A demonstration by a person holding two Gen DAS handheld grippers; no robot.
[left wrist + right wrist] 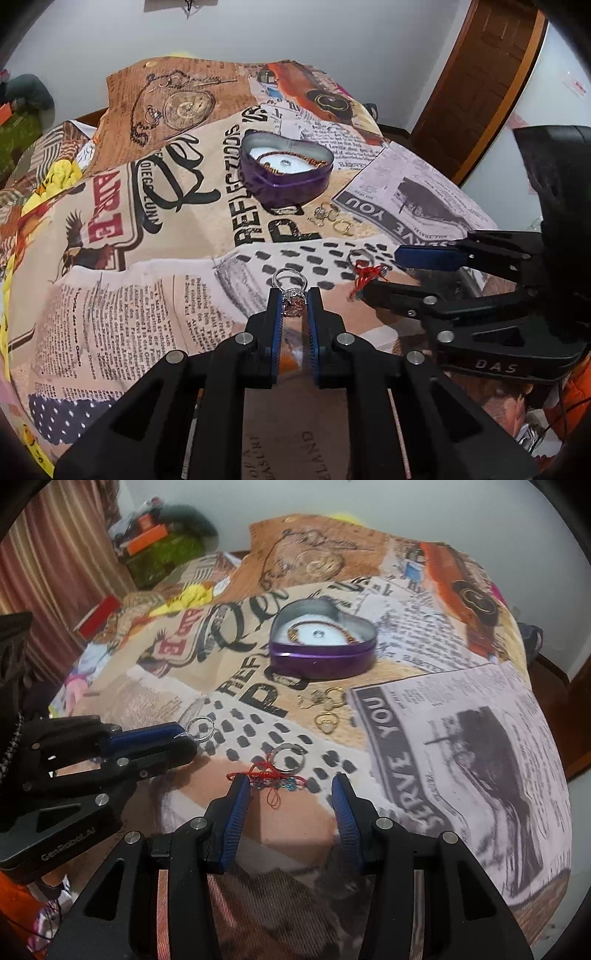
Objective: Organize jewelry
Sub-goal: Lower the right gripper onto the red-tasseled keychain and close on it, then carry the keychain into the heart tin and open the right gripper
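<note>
From the left wrist view, the left gripper (pixel 294 301) has its jaws closed on a silver stone-set ring (pixel 291 290), lifted just above the collage-print cloth (pixel 155 258), with the purple heart-shaped tin (pixel 286 173) farther back holding a chain. From the right wrist view, the right gripper (pixel 291 788) hangs with jaws wide apart and empty over a red thread bracelet (pixel 271 777) touching a plain silver ring (pixel 290 758), gold rings (pixel 325 709) lying between it and the tin.

Black grippers (pixel 294 295) — blue ribbed fingers (pixel 236 812), silver screws.
</note>
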